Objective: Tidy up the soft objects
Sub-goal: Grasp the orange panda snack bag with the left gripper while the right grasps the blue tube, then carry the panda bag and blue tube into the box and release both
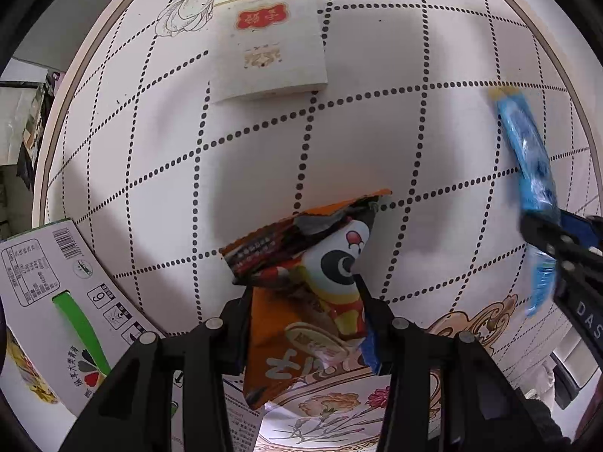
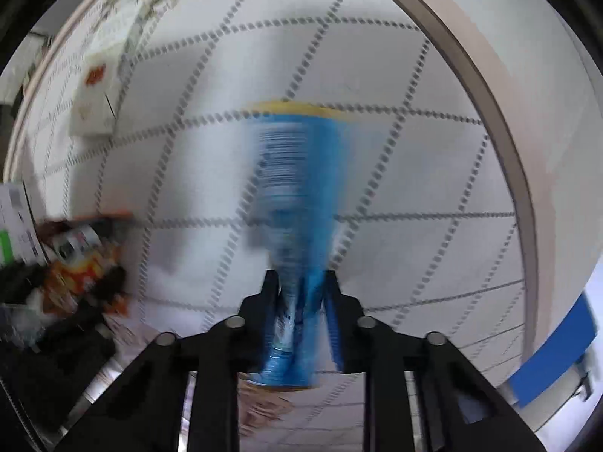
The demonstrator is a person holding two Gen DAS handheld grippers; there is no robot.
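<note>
My left gripper (image 1: 303,301) is shut on an orange snack packet (image 1: 301,286) with a cartoon face, held above the round table. The packet also shows blurred at the left of the right wrist view (image 2: 83,263). My right gripper (image 2: 299,293) is shut on a blue snack packet (image 2: 294,188) with a yellow end, held above the table; the view is motion-blurred. In the left wrist view the blue packet (image 1: 527,158) hangs in the right gripper (image 1: 542,233) at the far right.
The round table (image 1: 395,132) has a white cloth with dotted grid lines. A white booklet with a red emblem (image 1: 264,34) lies at the far side. A white carton with green print (image 1: 56,293) stands at the near left. The table rim (image 2: 501,120) curves at right.
</note>
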